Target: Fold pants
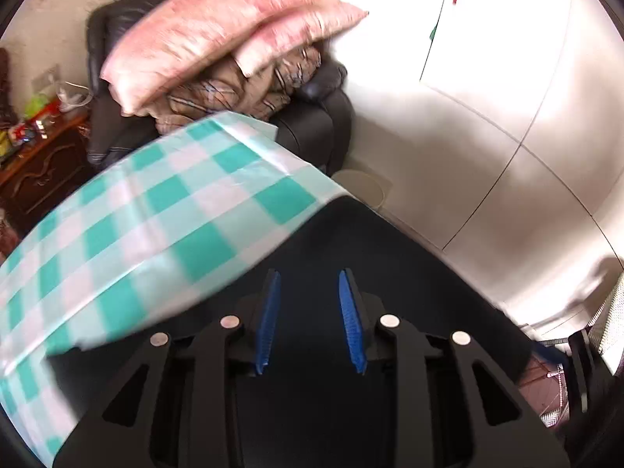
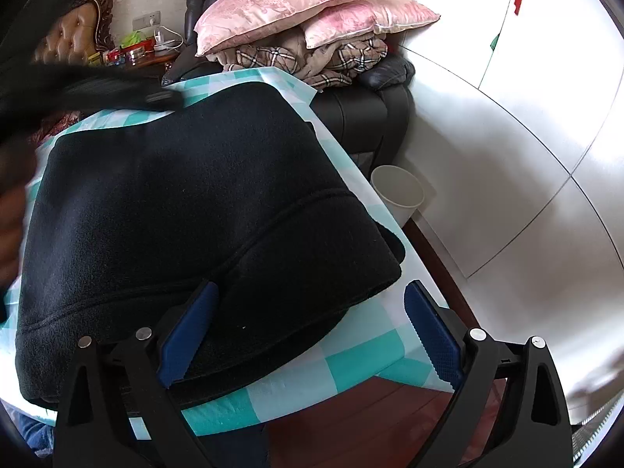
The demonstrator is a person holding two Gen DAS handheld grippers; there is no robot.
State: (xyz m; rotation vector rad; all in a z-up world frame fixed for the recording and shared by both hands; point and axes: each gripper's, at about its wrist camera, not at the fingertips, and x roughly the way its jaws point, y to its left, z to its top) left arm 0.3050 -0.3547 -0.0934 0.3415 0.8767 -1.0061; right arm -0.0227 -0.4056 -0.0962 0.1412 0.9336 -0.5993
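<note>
Pants point(image 2: 187, 210) lie folded on the checked table point(image 2: 351, 355). My right claw point(image 2: 308, 335) is wide, straddling their near corner; left claw point(image 1: 310, 321) narrow, gripping nothing visible. Next: pinch edge, fold again.

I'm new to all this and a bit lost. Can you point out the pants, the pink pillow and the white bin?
pants point(image 2: 175, 202): right wrist view, middle of the folded black fabric.
pink pillow point(image 2: 296, 11): right wrist view, top pillow's face.
white bin point(image 2: 397, 191): right wrist view, inner wall.
</note>
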